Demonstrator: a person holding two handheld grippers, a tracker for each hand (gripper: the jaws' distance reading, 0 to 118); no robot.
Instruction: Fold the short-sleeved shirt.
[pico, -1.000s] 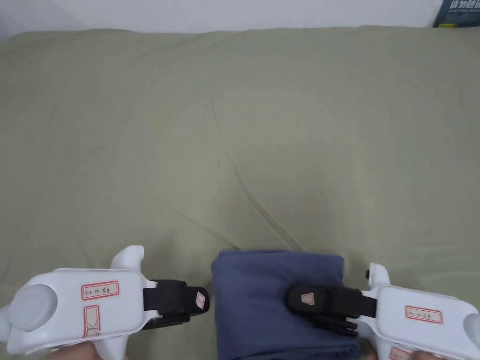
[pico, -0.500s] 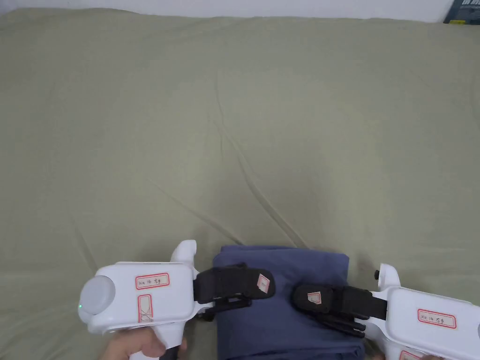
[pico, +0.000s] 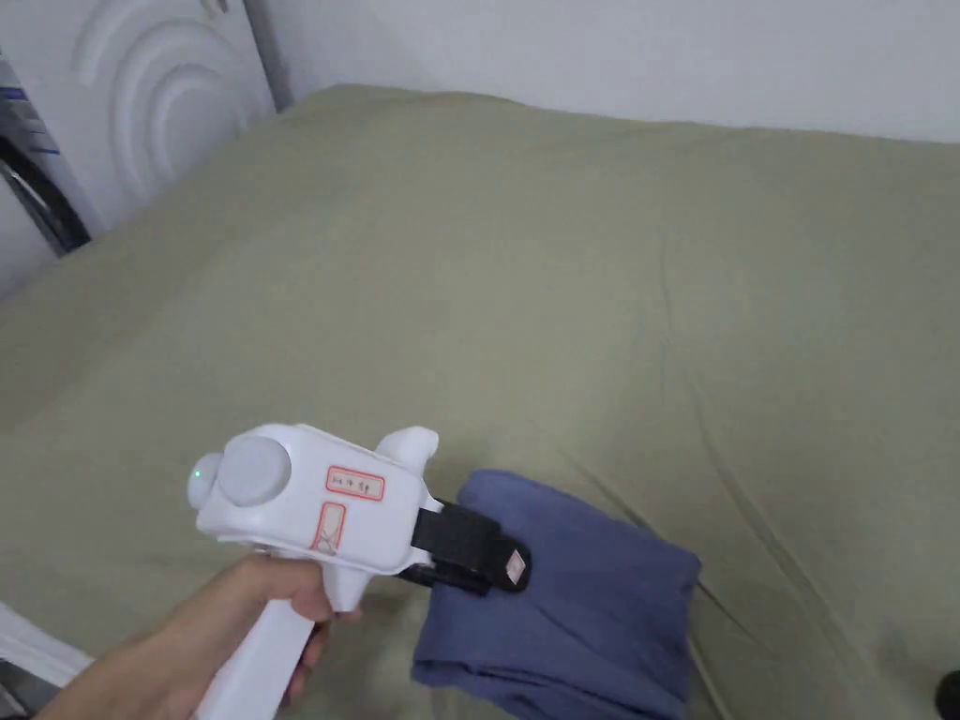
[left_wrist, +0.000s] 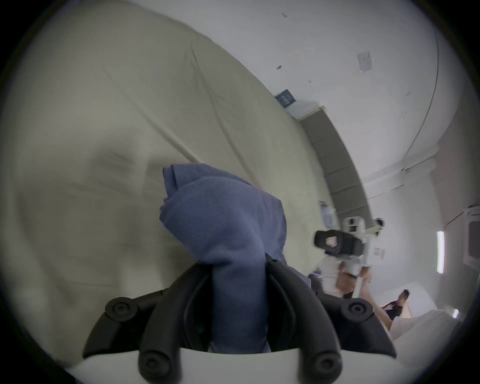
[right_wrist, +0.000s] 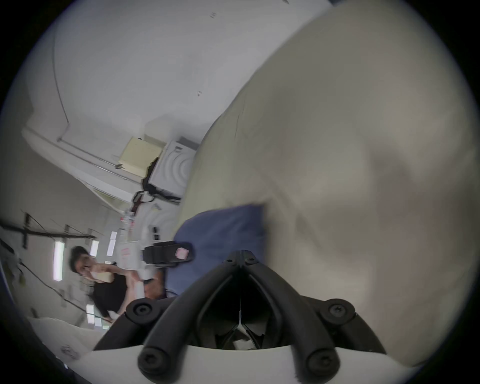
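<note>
Claws first: our left claw (pico: 492, 569) pinches the folded blue shirt (pico: 581, 600) at lower centre of the head view, cloth bunched between both jaws; our right claw (right_wrist: 241, 256) is pressed together, holding nothing, just beside the shirt; beyond stretches the green bed (pico: 562, 281)

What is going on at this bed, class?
A person is handling a folded blue shirt on a bed with a handheld gripper in each hand. The left gripper has its jaws shut on one edge of the shirt, bunching the cloth between them. The right gripper is off the shirt, its jaws closed on nothing. The shirt already looks folded into a compact bundle.
</note>
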